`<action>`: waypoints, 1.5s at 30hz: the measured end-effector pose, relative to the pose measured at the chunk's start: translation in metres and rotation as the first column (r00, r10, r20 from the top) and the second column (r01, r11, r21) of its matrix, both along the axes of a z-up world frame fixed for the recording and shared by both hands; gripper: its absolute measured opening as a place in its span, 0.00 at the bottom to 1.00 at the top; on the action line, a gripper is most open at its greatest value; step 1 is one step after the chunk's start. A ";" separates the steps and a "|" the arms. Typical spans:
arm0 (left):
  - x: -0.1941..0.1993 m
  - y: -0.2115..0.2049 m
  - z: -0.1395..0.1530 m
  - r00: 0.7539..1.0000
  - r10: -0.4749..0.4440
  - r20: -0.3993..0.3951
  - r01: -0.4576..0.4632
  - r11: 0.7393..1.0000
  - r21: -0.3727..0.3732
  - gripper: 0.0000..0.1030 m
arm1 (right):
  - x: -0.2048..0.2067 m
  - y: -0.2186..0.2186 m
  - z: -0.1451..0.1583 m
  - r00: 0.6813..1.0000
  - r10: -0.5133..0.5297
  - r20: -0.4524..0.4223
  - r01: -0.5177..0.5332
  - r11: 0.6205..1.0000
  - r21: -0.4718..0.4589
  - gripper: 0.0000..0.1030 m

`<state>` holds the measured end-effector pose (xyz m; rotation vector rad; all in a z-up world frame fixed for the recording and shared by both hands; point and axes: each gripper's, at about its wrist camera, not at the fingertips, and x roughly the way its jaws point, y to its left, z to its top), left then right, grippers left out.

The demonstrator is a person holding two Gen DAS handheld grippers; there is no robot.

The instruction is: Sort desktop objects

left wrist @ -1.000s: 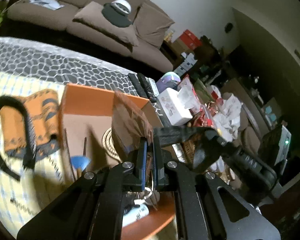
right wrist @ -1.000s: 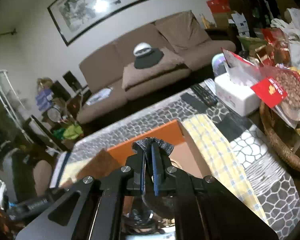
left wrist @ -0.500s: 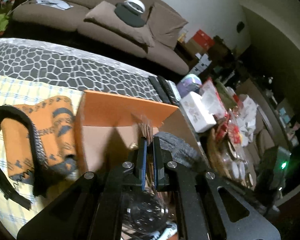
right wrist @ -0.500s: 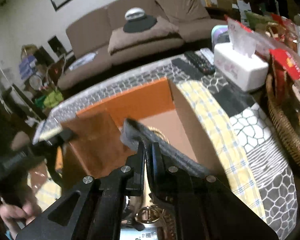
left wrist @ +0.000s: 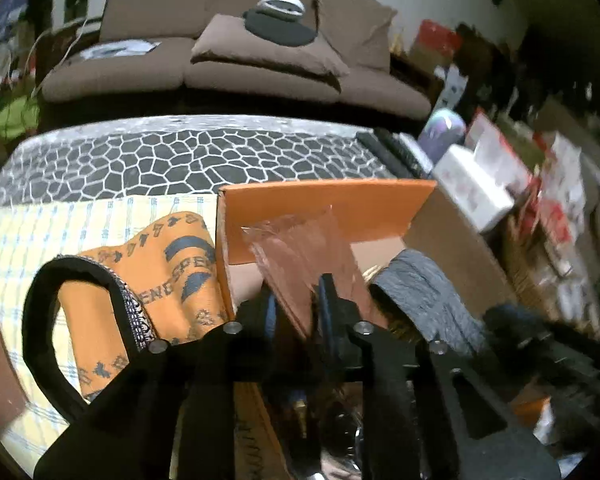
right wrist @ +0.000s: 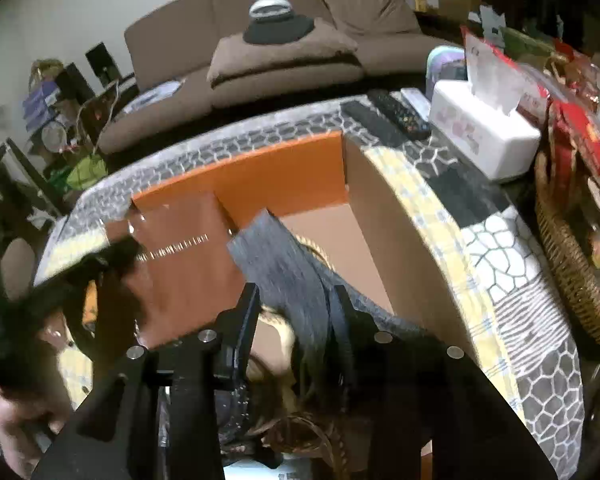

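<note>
While both of your tools hang over the open orange box (right wrist: pixel 284 176), each is letting go of what it carried, so the pieces can drop inside rather than onto the worktop (right wrist: pixel 532 320). Nearest you, the left tool (left wrist: pixel 296 312) has its jaws opening, with the brown packet in clear wrap (left wrist: pixel 312 248) between them, tilted and leaning toward the box's far orange wall. To its right, the right tool (right wrist: pixel 296 312) is also opening; the grey knitted strip (right wrist: pixel 284 264) runs between its jaws and droops over the box, its far end pointing at the same wall. You hold both low and angled down, I judge, so neither piece bounces out.

Left of the box, the orange printed cloth (left wrist: pixel 168 264) and the black strap (left wrist: pixel 44 320) lie on the yellow checked cloth (left wrist: pixel 60 220), apparently waiting their turn. Farther right, the white tissue box (right wrist: pixel 480 136) and the remotes (right wrist: pixel 396 116) sit at the worktop's far edge, well apart from the box. Beyond them stands the brown sofa (right wrist: pixel 300 40).
</note>
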<state>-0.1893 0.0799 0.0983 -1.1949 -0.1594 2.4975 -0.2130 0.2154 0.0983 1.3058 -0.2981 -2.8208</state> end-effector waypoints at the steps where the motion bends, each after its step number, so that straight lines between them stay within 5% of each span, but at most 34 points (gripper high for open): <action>1: 0.001 0.003 0.000 1.000 -0.004 -0.005 0.003 1.000 -0.012 0.24 | 0.001 0.000 0.004 1.000 -0.001 -0.011 0.001 1.000 -0.001 0.37; 5: 0.006 0.002 0.010 1.000 -0.001 -0.028 0.000 1.000 -0.005 0.48 | 0.002 0.000 0.012 1.000 0.010 -0.028 -0.011 1.000 -0.014 0.40; 13: 0.006 -0.031 0.031 0.997 0.076 -0.023 -0.074 0.995 0.068 0.52 | 0.001 0.000 0.014 0.999 0.023 -0.023 -0.024 0.998 -0.050 0.43; 16: 0.011 -0.042 0.041 0.995 0.098 -0.023 -0.096 0.992 0.080 0.64 | 0.001 -0.005 0.018 0.999 0.037 -0.029 -0.039 0.997 -0.072 0.46; 21: 0.022 -0.063 0.059 0.992 0.129 -0.010 -0.128 0.985 0.112 0.90 | 0.006 -0.024 0.025 0.995 0.093 -0.047 -0.097 0.991 -0.087 0.77; 23: 0.030 -0.073 0.065 0.991 0.134 -0.003 -0.133 0.984 0.119 0.98 | 0.007 -0.031 0.028 0.993 0.111 -0.048 -0.115 0.988 -0.099 0.81; 37: 0.102 -0.138 0.059 0.980 0.198 0.020 -0.198 0.980 -0.017 0.99 | 0.022 -0.085 0.045 0.978 0.195 -0.075 -0.202 0.975 -0.097 0.87; 45: 0.110 -0.184 0.034 0.963 0.263 0.058 -0.261 0.964 -0.047 0.99 | 0.025 -0.131 0.048 0.957 0.284 -0.065 -0.288 0.955 -0.069 0.87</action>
